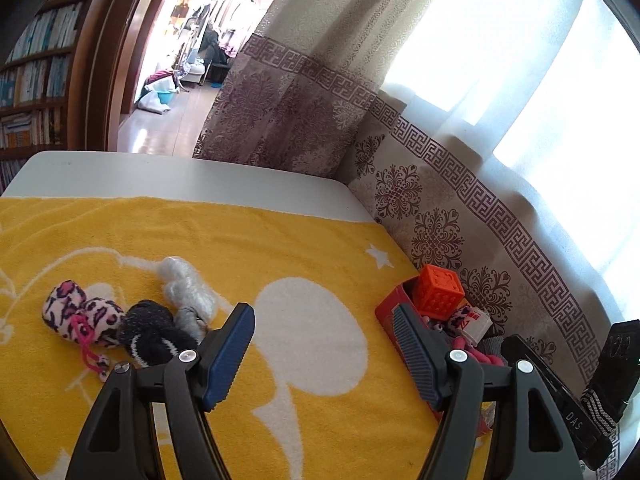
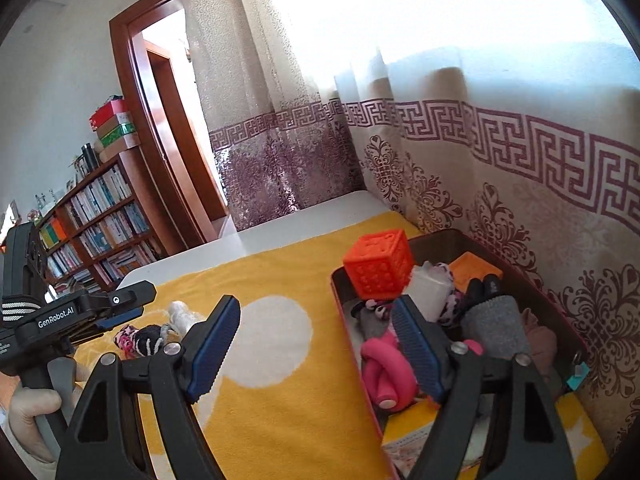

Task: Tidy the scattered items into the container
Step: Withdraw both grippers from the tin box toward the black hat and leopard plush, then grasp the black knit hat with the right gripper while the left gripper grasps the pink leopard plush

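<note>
Scene: a table covered by a yellow towel (image 1: 280, 240) with white shapes, set against a patterned curtain (image 2: 500, 168).

Left gripper (image 1: 322, 338): fingers spread wide with nothing between them, raised above the towel.

Right gripper (image 2: 316, 334): fingers spread wide and empty; its right finger hangs over the container, its left finger over bare towel.

Container (image 2: 576, 336): a red tin with a dark inside, to the right of the left gripper and directly ahead-right of the right gripper, already well filled.

Inside the container: an orange perforated cube (image 2: 378, 266) perched at the far-left corner, a knotted pink tube (image 2: 384, 376), a grey roll (image 2: 496, 330), and other soft pieces too jumbled to name.

Items left out: a cluster ahead-left of the left gripper, made of a pink leopard-print plush (image 1: 80, 312), a dark knitted piece (image 1: 152, 334) touching it, and a clear crinkled wrapper (image 1: 186, 284) just beyond.

Step in hand: judged to be between placements, both grippers free, most items stowed.

Next move: the left gripper likely needs to swing left and down, straddle one piece of the cluster and close; the touching pieces may drag along together.
</note>
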`<state>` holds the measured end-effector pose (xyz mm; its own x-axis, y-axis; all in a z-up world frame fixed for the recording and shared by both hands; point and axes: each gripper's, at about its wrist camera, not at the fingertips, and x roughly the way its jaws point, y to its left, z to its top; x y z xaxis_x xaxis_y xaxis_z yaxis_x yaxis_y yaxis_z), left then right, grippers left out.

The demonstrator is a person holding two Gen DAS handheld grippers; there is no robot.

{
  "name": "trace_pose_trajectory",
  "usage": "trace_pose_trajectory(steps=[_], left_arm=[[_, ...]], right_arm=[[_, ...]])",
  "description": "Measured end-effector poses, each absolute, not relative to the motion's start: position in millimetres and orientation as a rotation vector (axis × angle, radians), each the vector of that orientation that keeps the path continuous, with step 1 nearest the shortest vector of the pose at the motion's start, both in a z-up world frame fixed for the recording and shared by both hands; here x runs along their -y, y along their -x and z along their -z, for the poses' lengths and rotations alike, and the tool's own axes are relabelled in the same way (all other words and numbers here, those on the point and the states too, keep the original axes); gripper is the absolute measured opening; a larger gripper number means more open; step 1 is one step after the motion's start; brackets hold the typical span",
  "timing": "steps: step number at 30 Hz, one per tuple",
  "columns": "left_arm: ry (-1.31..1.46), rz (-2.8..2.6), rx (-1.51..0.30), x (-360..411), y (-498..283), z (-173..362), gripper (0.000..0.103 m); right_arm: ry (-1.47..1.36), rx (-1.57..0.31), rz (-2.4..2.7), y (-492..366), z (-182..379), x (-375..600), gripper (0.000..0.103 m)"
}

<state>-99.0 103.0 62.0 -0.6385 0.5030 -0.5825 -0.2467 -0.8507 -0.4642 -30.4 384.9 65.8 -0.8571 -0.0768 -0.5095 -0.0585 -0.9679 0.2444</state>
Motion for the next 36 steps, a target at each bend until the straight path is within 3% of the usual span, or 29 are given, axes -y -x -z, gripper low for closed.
trace_pose_trajectory(steps=[12, 23, 36], left_arm=[[1.116, -2.632, 0.613, 1.8, 96.2, -42.2, 0.074], [1.151, -2.646, 0.676, 49.0, 93.0, -23.7, 0.074], [1.167, -2.645, 0.846, 89.8, 91.1, -6.5, 0.074]], right_arm=[[-0.947, 0.304, 2.841, 54.6, -49.6, -325.5, 0.081], [-1.057, 0.185, 2.698, 82.5, -34.3, -263.8, 0.081], [-0.930, -0.221, 2.512, 113.8, -17.9, -142.1, 0.081]])
